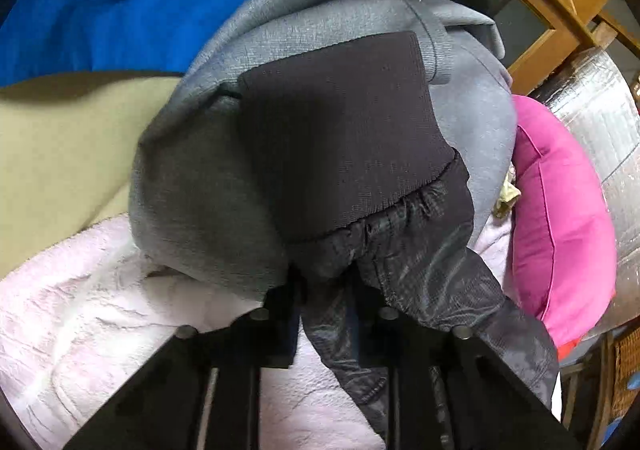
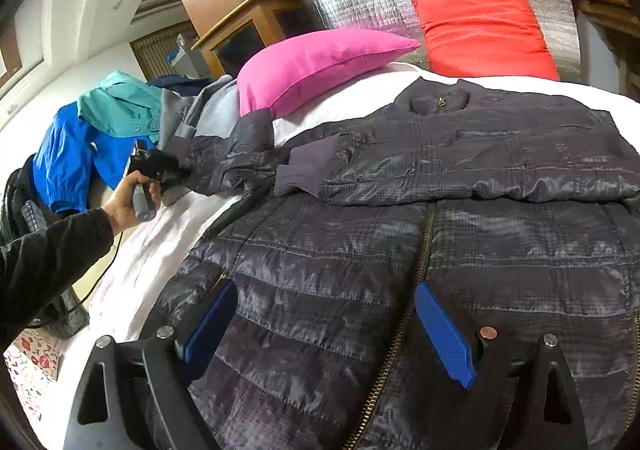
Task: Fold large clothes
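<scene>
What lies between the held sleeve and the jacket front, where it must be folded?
Nothing visible blocks it. The left claw is shut on the sleeve, out beside the pink pillow. The other sleeve is already folded across the jacket, so this one may land on it.

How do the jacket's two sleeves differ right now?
The near sleeve lies folded across the jacket's chest; the far sleeve stretches out sideways toward the clothes pile. The far sleeve is pinched in the left gripper, just by its cuff; the near sleeve's cuff lies free. Both share dark ribbed cuffs.
</scene>
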Demonstrator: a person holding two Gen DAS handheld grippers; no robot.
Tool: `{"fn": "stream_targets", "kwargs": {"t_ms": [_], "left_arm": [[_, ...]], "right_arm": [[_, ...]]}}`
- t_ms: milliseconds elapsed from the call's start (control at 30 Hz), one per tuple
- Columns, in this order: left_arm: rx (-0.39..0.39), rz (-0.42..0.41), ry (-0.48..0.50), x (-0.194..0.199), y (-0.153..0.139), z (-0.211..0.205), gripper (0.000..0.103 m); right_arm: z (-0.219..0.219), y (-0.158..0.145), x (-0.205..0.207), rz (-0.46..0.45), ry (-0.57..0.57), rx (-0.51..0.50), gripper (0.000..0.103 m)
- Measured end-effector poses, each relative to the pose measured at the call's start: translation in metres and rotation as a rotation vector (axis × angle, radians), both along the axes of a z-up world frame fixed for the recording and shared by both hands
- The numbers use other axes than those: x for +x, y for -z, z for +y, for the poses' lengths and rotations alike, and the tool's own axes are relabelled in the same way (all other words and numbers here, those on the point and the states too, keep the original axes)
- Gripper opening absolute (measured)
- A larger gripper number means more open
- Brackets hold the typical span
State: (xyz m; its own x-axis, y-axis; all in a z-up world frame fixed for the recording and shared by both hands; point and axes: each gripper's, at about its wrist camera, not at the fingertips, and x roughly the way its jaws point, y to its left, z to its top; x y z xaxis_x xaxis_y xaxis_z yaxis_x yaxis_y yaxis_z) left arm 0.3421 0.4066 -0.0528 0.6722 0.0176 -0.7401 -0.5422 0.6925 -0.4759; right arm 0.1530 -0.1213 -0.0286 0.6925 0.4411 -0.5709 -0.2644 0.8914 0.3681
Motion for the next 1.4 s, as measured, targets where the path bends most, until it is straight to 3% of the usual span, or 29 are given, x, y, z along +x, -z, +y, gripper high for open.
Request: {"fn": "stream_targets", "kwargs": {"t_ms": [167, 367, 567, 800, 1033, 1133, 1167, 1233, 1267, 1300, 1400], "left_arm": [[0.118, -0.038, 0.047, -0.019, -0.038, -0.026, 0.006], [0.38, -0.221, 0.199, -0.059, -0.138, -0.108, 0.005], [0.495, -0.377, 0.386, -0.085, -0.21, -0.21, 0.005], [0.485, -0.444, 0.653, -0.09, -0.231, -0.344, 0.005], [0.386, -0.424, 0.833, -0.077, -0.208, -0.454, 0.005], [0.328, -0.367, 0.918, -0.073, -0.183, -0.494, 0.006], [0.298, -0.332, 0.956, -0.071, -0.172, -0.503, 0.009], [0.229, -0.22, 0.997, -0.058, -0.144, -0.515, 0.033], [0.207, -0.177, 1.0, -0.056, -0.134, -0.515, 0.054], [0.177, -0.142, 0.98, -0.053, -0.124, -0.512, 0.061], [0.062, -0.101, 0.887, -0.045, -0.108, -0.491, 0.063]], "right_arm": [[-0.005, -0.001, 0.0, 0.0, 0.011, 0.021, 0.092], [-0.01, -0.006, -0.003, -0.027, 0.025, 0.04, 0.092], [-0.02, -0.012, -0.006, -0.05, 0.047, 0.08, 0.092], [-0.034, -0.017, -0.008, -0.066, 0.086, 0.132, 0.092], [-0.045, -0.02, -0.008, -0.072, 0.11, 0.189, 0.092], [-0.054, -0.019, -0.008, -0.067, 0.131, 0.225, 0.092], [-0.057, -0.019, -0.008, -0.064, 0.137, 0.234, 0.092], [-0.063, -0.017, -0.006, -0.051, 0.154, 0.259, 0.092], [-0.065, -0.016, -0.005, -0.043, 0.159, 0.271, 0.092], [-0.067, -0.015, -0.004, -0.036, 0.164, 0.278, 0.092], [-0.071, -0.013, -0.002, -0.021, 0.176, 0.3, 0.093]]}}
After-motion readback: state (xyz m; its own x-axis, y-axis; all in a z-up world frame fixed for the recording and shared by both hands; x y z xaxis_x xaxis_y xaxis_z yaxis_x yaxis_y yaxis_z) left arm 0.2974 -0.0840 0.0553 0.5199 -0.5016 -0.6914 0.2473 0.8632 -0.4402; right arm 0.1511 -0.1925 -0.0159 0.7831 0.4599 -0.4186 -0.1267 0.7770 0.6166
